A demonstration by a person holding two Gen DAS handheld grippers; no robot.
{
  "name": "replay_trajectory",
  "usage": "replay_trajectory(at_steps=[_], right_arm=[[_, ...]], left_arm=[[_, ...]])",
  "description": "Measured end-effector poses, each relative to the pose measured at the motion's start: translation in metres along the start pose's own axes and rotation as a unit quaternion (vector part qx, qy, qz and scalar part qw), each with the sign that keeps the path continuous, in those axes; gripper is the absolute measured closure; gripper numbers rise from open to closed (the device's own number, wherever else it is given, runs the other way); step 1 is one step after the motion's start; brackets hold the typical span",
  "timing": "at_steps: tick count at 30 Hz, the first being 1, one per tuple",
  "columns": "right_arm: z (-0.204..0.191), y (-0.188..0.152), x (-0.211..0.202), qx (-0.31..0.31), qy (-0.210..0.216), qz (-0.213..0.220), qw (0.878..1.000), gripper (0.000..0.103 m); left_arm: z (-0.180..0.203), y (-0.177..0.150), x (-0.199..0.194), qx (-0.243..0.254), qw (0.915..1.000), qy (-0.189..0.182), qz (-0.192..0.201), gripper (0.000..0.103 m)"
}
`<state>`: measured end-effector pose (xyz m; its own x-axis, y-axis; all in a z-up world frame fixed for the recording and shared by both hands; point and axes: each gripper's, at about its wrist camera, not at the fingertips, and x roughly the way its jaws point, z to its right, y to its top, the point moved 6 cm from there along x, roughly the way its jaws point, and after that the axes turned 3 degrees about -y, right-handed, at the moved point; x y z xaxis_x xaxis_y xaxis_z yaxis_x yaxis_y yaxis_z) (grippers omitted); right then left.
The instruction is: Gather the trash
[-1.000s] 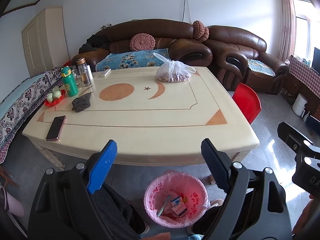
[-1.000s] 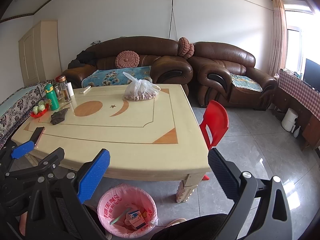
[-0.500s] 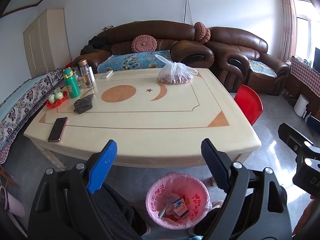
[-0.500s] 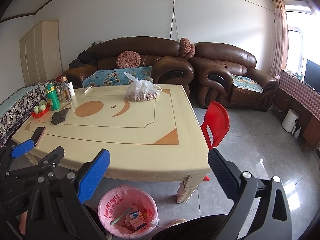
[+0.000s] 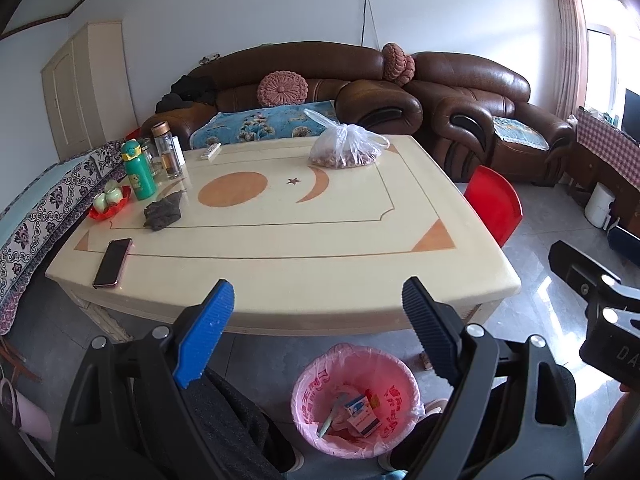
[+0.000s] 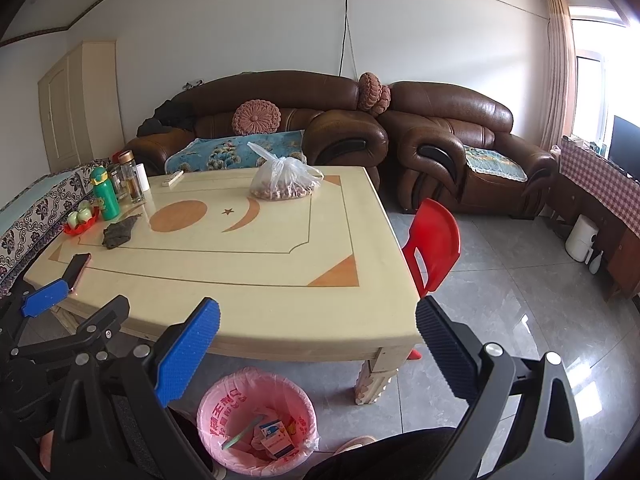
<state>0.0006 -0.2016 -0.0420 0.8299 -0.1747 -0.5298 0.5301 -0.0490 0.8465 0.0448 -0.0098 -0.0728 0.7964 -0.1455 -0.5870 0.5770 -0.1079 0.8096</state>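
Both of my grippers are spread wide with nothing between the fingers, the left gripper [image 5: 316, 332] and the right gripper [image 6: 316, 352] both hanging off the near edge of the table [image 5: 280, 280]. The pink-lined bin [image 5: 356, 400] sits on the floor below and just ahead of them, already holding a small box and some scraps. I judge the dark crumpled rag [image 5: 163, 211], if it counts as trash at all, lies far forward and to the left beside the phone [image 5: 113, 262], so my left gripper is nearer it.
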Motion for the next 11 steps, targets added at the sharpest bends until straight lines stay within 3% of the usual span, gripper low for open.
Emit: replay_trajectory(at_steps=[11], right_arm=[[-0.001,0.0,0.0024,0.001,0.003,-0.001,1.0,0.007]], left_arm=[[-0.0017,-0.0013,0.0033,-0.002,1.0,0.001,-0.008,0.019]])
